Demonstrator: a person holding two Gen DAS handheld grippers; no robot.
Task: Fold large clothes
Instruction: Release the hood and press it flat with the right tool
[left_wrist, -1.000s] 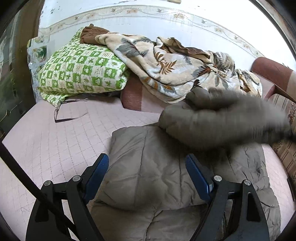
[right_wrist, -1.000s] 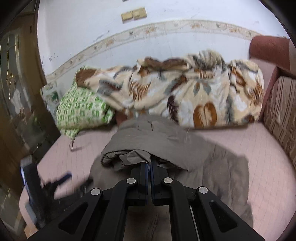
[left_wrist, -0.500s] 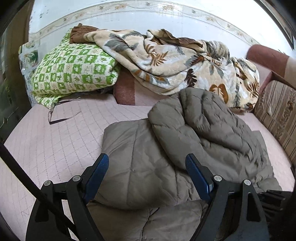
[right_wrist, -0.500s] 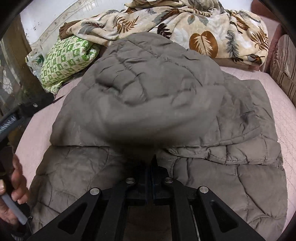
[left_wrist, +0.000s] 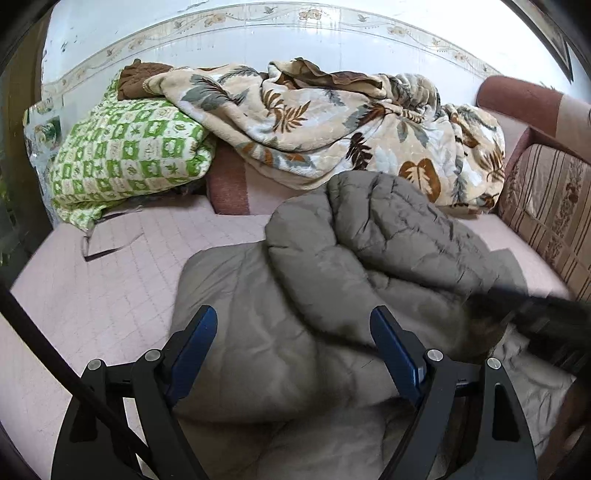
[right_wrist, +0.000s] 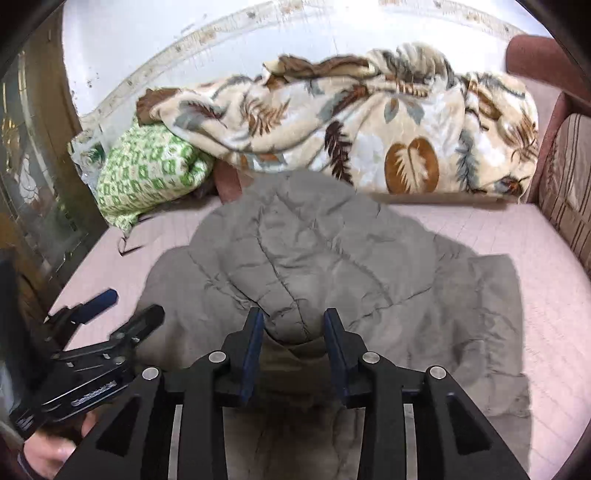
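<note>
A grey-brown quilted jacket lies on the pink bed, its upper part folded over onto the lower part. My right gripper hangs low at the near edge of that fold. Its jaws are opening, and the fold's rounded edge sits loosely between the blue pads. In the left wrist view it is only a dark blur at the right. My left gripper stands open wide just over the jacket's left side with nothing gripped. In the right wrist view it is at the lower left.
A leaf-patterned blanket and a green checked pillow are heaped along the back wall. A striped cushion bounds the right side. Pink quilted mattress lies bare to the left of the jacket. A hand holds the left gripper.
The right gripper carried the jacket's upper part forward and down onto the rest, then its shut jaws parted. The left gripper drifted a little and stayed open.
</note>
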